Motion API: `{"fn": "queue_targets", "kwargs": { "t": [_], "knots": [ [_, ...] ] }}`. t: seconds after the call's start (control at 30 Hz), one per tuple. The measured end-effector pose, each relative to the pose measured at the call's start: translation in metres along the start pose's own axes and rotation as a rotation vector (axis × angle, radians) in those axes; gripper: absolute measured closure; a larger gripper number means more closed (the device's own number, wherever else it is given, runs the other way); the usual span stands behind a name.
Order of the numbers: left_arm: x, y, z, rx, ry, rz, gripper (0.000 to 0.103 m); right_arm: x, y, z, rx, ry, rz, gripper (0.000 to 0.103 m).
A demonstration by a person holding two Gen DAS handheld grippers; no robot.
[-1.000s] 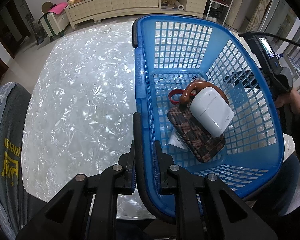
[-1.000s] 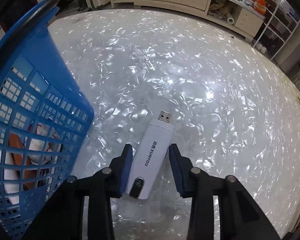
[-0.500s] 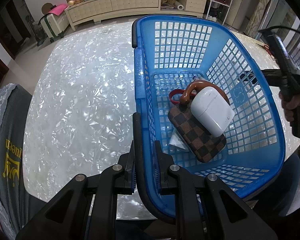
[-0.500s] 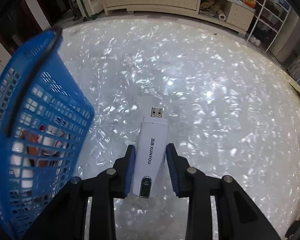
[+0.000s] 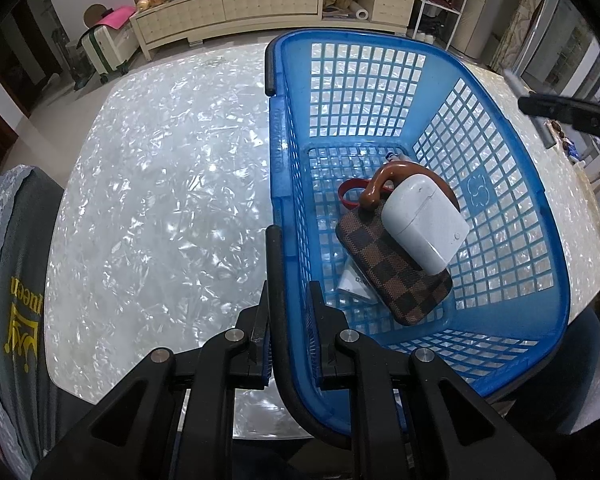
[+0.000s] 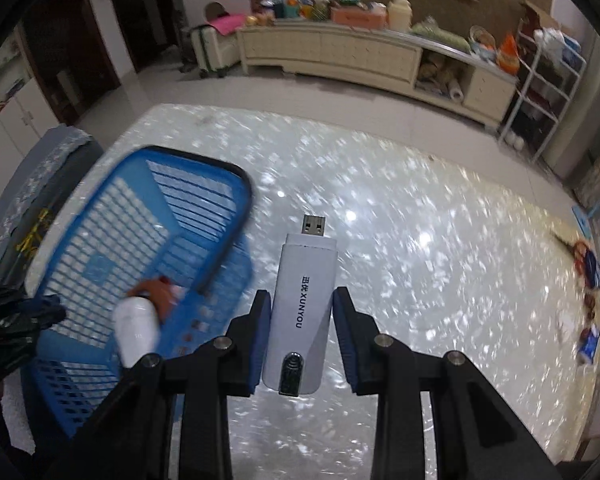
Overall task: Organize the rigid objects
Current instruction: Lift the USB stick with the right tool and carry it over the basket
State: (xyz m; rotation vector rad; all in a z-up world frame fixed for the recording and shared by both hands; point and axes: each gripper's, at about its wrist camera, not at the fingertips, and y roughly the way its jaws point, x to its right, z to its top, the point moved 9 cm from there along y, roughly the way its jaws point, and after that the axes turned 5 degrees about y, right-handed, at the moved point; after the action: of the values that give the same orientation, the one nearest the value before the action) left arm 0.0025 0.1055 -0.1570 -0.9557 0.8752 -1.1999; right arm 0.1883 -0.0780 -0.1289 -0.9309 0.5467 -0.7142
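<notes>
Only the right wrist view shows the right hand-held gripper (image 6: 300, 328) clamping a white plastic USB dongle (image 6: 304, 312); the left hand-held gripper (image 5: 288, 320) pinches the blue plastic lattice basket's (image 5: 548, 264) black rim.

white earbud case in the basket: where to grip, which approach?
Grip the white earbud case across its two long flat sides, coming from above. It lies tilted atop the checkered wallet inside the blue basket, so the mesh walls block side entry. Avoid its rounded ends; a claw would likely slip there. The brown hook crowds its far end.

a pearly white table (image 5: 148, 184) carries the blue basket (image 5: 500, 168) on top.
</notes>
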Motion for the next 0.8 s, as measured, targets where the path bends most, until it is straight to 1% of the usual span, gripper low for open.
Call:
{"fn": "queue_targets", "kwargs": {
  "t": [0.1, 0.33, 0.4, 0.5, 0.63, 0.8],
  "knots": [
    [0.000, 0.001, 0.000, 0.002, -0.004, 0.000, 0.087, -0.024, -0.014, 0.005, 0.017, -0.039, 0.023, 0.073],
    [-0.001, 0.001, 0.000, 0.005, -0.004, -0.003, 0.087, -0.079, -0.010, 0.012, 0.017, -0.134, 0.079, 0.073],
    [-0.002, 0.001, 0.000, 0.005, -0.003, -0.001, 0.087, -0.094, -0.005, 0.009, 0.000, -0.165, 0.094, 0.073],
    [-0.001, 0.002, 0.001, 0.006, 0.001, 0.001, 0.087, -0.104, 0.013, 0.008, -0.030, -0.198, 0.108, 0.073],
    [0.000, 0.001, 0.001, 0.007, 0.003, 0.000, 0.087, -0.115, 0.032, 0.004, -0.073, -0.219, 0.099, 0.073],
    [0.000, 0.002, 0.000, 0.007, 0.009, 0.000, 0.087, -0.127, 0.053, -0.002, -0.124, -0.233, 0.113, 0.073]
  ]
}}
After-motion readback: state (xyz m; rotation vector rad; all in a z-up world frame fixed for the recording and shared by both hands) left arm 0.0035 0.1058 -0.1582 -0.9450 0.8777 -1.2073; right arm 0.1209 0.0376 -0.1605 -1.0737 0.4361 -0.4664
